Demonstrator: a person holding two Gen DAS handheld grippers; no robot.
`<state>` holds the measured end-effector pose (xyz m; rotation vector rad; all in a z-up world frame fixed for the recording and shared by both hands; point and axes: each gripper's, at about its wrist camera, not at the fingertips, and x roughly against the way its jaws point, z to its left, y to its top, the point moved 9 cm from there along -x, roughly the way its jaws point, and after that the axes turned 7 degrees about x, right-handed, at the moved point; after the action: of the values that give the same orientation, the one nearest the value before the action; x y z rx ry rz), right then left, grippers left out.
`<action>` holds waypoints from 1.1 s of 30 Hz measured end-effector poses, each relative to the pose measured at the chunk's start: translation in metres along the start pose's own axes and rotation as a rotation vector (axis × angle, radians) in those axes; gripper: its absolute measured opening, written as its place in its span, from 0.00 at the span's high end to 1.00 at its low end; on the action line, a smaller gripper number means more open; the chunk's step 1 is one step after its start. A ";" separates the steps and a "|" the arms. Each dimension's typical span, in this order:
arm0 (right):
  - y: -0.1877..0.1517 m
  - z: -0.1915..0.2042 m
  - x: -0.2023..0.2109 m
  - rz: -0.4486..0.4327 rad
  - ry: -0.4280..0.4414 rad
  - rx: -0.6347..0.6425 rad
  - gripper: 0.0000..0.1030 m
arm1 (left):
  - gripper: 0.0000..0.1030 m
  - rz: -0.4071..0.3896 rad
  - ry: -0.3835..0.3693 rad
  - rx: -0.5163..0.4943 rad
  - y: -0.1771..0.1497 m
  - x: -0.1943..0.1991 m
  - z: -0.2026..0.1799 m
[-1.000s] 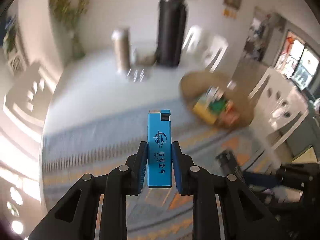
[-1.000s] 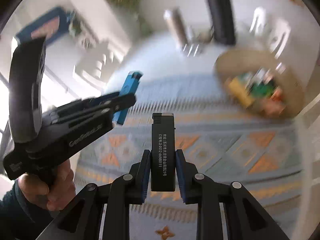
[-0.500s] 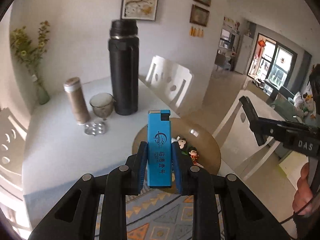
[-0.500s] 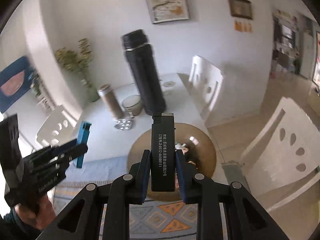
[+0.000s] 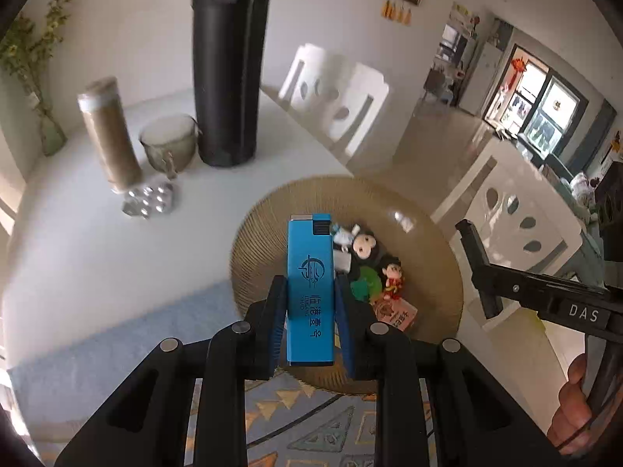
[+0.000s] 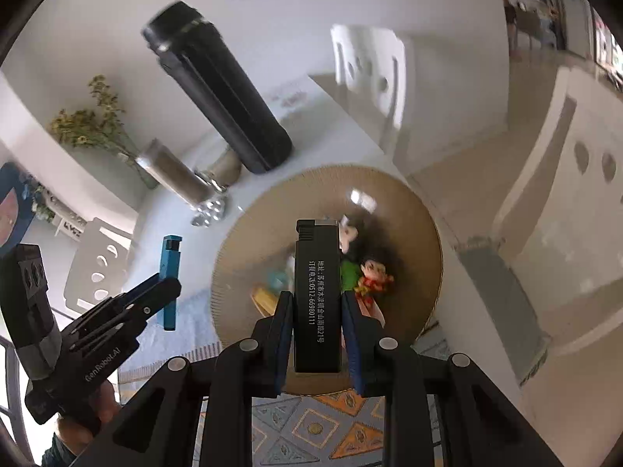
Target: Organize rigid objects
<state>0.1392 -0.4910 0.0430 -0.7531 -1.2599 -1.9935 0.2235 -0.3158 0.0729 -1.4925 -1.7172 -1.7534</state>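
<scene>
Left gripper [image 5: 310, 303], jaws clenched on the lower half of an upright bright-blue rectangular plastic lighter [image 5: 310, 288] with a metal cap; right gripper [image 6: 317, 313], jaws likewise clamped on a matte-black rectangular lighter [image 6: 316, 295] printed with white characters. Both lighters are held in the air above the near part of a round, ribbed tan woven tray [image 5: 268, 218] that lies at the right end of a white tabletop [image 5: 78, 241], just past a patterned blue-and-orange runner [image 6: 311, 428].

The tray already carries small figurines [image 5: 364, 247], a green piece and a small printed box, clustered in its middle and near right. To its far left stand a tall black insulated flask [image 5: 229, 78], a brown cylindrical tumbler [image 5: 109, 132], a grey glass cup [image 5: 169, 146] and a silver blister pack [image 5: 150, 200].

Judged step: delivery of both lighters to the tray. For a clean result, each gripper should be lowered over a bare patch of the weave, left of the figurines, and brought close to the surface before the jaws part, so the lighters lie flat rather than bounce or topple the toys. The two grippers are near each other; releasing one at a time avoids a collision.
</scene>
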 end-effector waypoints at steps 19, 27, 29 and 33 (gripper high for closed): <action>-0.030 0.015 -0.016 0.099 -0.059 0.038 0.64 | 0.50 0.060 0.070 0.028 -0.039 0.016 0.028; -0.052 0.095 0.012 0.093 -0.025 0.191 0.64 | 0.50 -0.016 0.179 0.116 -0.074 0.111 0.082; -0.058 0.115 0.021 0.088 -0.007 0.218 0.64 | 0.50 -0.034 0.207 0.142 -0.087 0.136 0.096; -0.075 0.151 0.037 0.077 0.021 0.274 0.64 | 0.50 -0.061 0.250 0.193 -0.110 0.174 0.117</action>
<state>0.0766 -0.3361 0.0862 -0.6352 -1.4324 -1.7180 0.1177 -0.1089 0.1179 -1.1026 -1.7589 -1.6669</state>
